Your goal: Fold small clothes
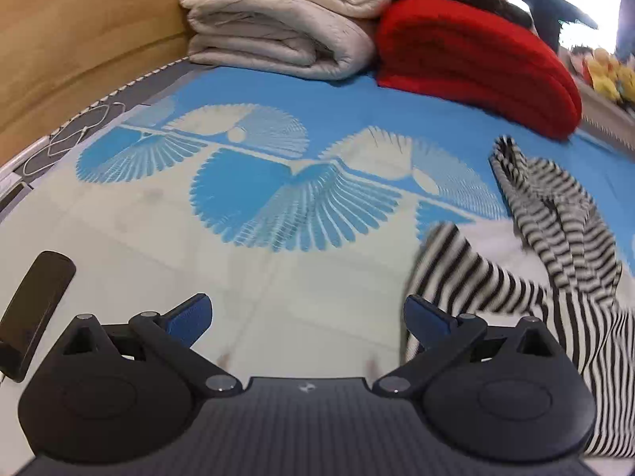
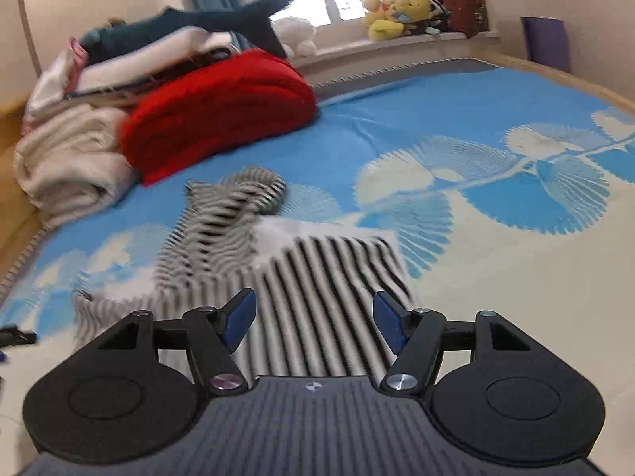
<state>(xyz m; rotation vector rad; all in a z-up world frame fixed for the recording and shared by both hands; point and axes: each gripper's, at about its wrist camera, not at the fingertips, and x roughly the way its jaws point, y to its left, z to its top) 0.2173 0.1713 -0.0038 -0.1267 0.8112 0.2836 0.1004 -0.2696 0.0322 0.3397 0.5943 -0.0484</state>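
Observation:
A black-and-white striped garment (image 2: 317, 273) lies crumpled on the blue-and-cream bedspread (image 2: 476, 127), its sleeves bunched toward the far left. My right gripper (image 2: 313, 301) hovers just above its near flat part, jaws open, and no cloth is pinched between the blue pads. In the left wrist view the same garment (image 1: 555, 238) lies at the right, partly behind the right finger. My left gripper (image 1: 307, 309) stands wide open over bare bedspread (image 1: 278, 269) to the left of the cloth, holding nothing.
A folded red blanket (image 1: 476, 63) and a stack of cream bedding (image 1: 278, 27) sit at the far side of the bed. A dark phone (image 1: 35, 309) and a white cable (image 1: 75, 131) lie at the left edge. Plush toys (image 2: 397, 14) line the windowsill.

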